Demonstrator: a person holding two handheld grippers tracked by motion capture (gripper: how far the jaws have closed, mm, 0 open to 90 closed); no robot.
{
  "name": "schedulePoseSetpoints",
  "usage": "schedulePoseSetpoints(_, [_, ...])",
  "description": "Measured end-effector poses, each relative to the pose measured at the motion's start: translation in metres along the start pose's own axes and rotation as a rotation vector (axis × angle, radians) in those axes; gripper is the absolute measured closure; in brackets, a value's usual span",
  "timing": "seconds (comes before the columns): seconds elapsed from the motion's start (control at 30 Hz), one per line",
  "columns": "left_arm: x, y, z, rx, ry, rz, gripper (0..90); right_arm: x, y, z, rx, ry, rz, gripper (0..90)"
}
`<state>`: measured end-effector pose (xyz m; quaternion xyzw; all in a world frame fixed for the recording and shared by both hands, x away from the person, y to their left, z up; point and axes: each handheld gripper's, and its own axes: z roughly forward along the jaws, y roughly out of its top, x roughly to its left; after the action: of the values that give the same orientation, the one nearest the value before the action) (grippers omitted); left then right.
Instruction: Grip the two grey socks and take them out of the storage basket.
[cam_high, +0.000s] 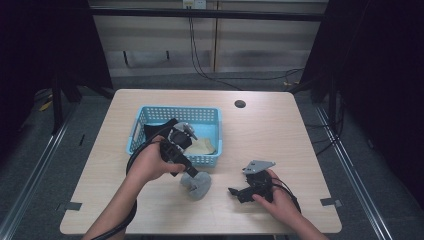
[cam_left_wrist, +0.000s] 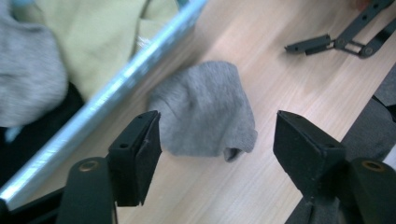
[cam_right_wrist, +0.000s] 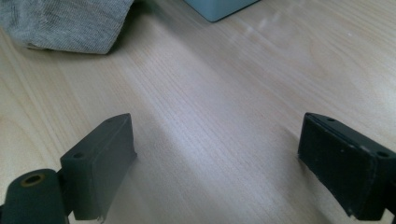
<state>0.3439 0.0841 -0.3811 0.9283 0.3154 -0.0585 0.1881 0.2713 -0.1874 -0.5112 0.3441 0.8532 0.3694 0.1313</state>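
We're over the counter (cam_high: 260, 130), and the left claw (cam_high: 192, 172) hangs just above a grey sock (cam_high: 196, 186) lying bunched on the wood, right in front of the near wall of the blue basket (cam_high: 210, 117). From the left gripper view, our jaws stand wide apart and empty, and the grey sock (cam_left_wrist: 205, 109) sits just beyond and between them, a little closer to the left-hand jaw, not touched by either. The basket's rim (cam_left_wrist: 140, 63) runs diagonally past it, with yellow cloth (cam_left_wrist: 98, 32), more grey fabric (cam_left_wrist: 28, 70) and something black (cam_left_wrist: 28, 140) piled inside.

Over on the right, the right claw (cam_high: 235, 192) rests low by the near edge of the counter, pointing left toward the sock, well apart from it. In the right gripper view those jaws also gape wide with nothing between them but bare wood; the sock (cam_right_wrist: 65, 23) lies off at the far left, a corner of the basket (cam_right_wrist: 219, 7) just beyond.
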Motion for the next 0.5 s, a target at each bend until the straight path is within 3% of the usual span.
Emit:
schedulePoseSetpoints(0.33, [0.016,0.015,-0.013,-0.023,0.045,-0.025,30.7,0.000,0.000,0.000,-0.001,-0.001,-0.001,10.4])
schedulePoseSetpoints(0.5, [0.035,0.023,-0.014,-0.062,0.083,-0.074,30.1,0.000,0.000,0.000,-0.001,-0.001,-0.002,10.4])
